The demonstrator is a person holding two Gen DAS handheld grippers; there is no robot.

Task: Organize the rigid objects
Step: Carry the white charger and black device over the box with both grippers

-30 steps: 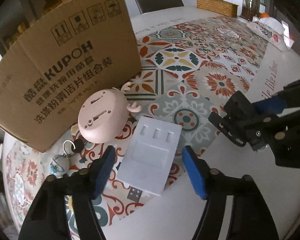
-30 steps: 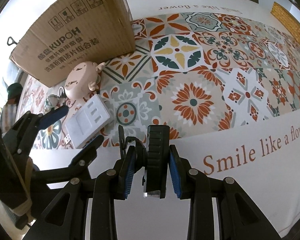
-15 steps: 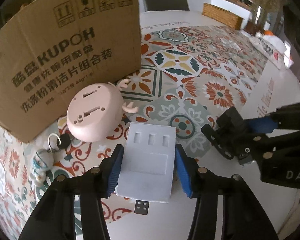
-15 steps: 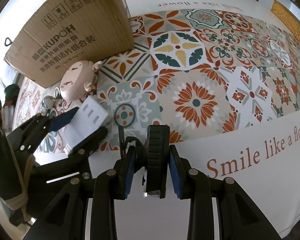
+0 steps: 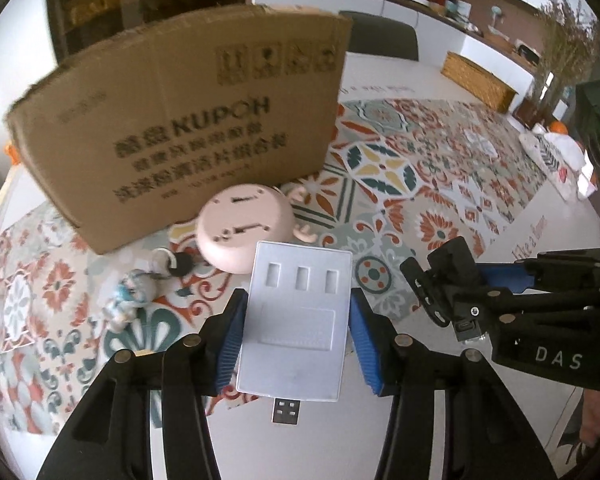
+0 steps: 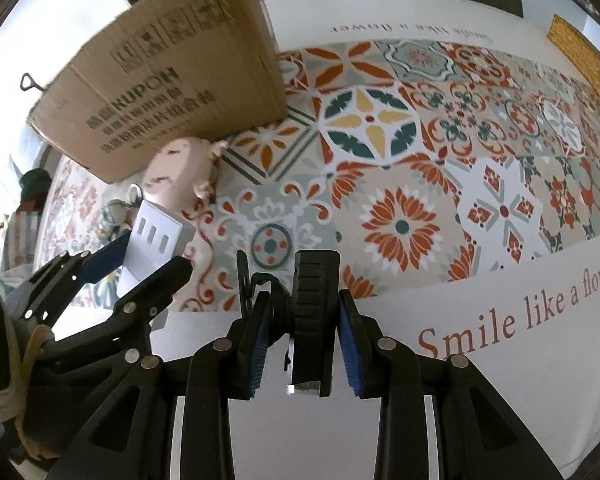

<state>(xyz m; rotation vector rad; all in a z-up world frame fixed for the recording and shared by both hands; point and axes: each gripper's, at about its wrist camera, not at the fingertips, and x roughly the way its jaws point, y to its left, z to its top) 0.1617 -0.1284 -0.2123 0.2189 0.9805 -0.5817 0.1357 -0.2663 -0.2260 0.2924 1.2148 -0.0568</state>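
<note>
While the left gripper [image 5: 296, 344] has its blue pads pressed on both long edges of the white USB hub [image 5: 298, 320], the sensible thing is to keep the squeeze even and the flat body level; the plastic looks smooth and thin, so I judge a tilted lift could let it slide out forward or twist between the jaws. From the tilt of the hub in the right wrist view it appears raised off the tabletop [image 5: 260, 440], with the USB plug [image 5: 286, 411] hanging out at the near end; that plug should be kept clear of the cloth edge when moving. The likely destination is the cardboard box [image 5: 188, 128] standing behind the pink round gadget [image 5: 244, 232]; the carry has to rise over that gadget and the keyring charm [image 5: 134, 294] rather than sweep through them.

The right gripper [image 6: 303, 336] is clamped on a black ridged object [image 6: 313, 320], held upright above the white border of the tablecloth [image 6: 499, 360]; it sits just beside the left one, so the two should be kept from bumping.

Readable writing: "KUPOH" on the box, above lines of Chinese characters too blurred to copy, with handling symbols near its top edge; "Smile like a flower" in brown along the cloth border, repeated at the far side; "DAS" in white on the right gripper body as the left wrist view shows it.
</note>
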